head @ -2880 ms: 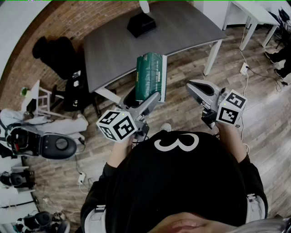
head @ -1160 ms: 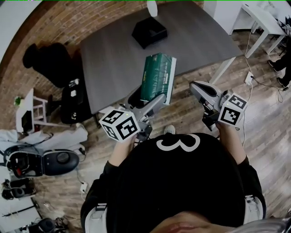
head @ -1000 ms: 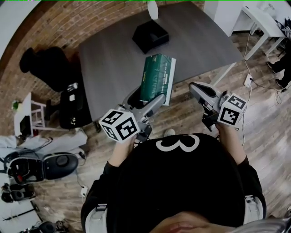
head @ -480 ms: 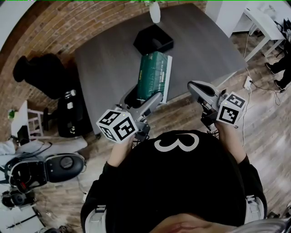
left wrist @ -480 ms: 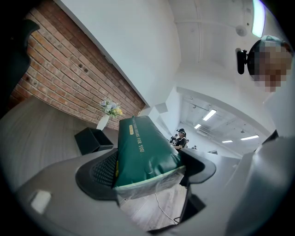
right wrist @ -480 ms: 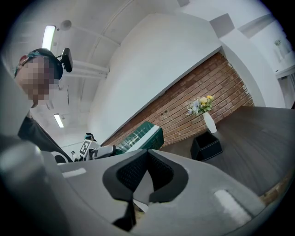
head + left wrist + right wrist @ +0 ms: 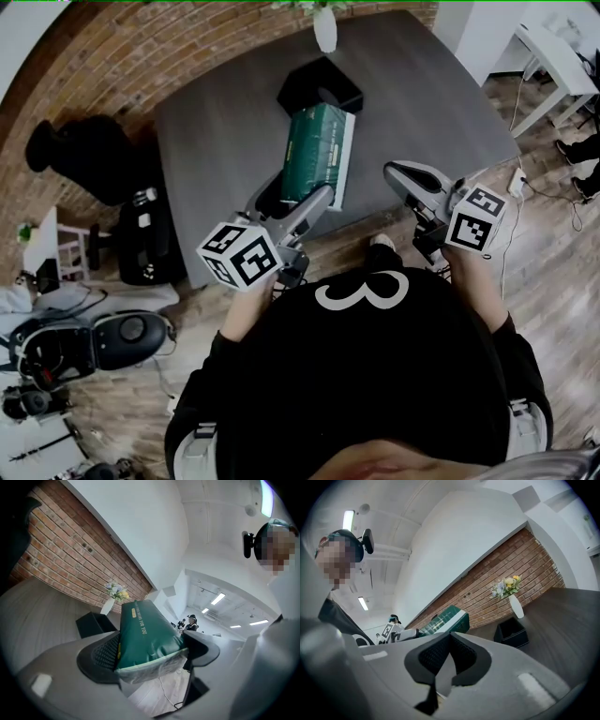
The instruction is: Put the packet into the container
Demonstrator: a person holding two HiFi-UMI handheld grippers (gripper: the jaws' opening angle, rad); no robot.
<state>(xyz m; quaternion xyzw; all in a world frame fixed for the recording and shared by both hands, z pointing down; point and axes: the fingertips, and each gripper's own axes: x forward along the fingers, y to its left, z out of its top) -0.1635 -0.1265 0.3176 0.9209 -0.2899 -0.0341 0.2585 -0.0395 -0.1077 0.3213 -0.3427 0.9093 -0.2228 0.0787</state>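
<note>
Head view looks steeply down onto the table (image 7: 216, 141) — both gripper views sit low behind their jaws, facing the black container (image 7: 512, 632) all three share

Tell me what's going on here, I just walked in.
A person holds a gripper in each hand. The left gripper has its fingers shut on a green packet, held up over the grey table. The packet is not yet in the black container, which sits farther back on the table near a white vase. The right gripper is shut with nothing in it.
</note>
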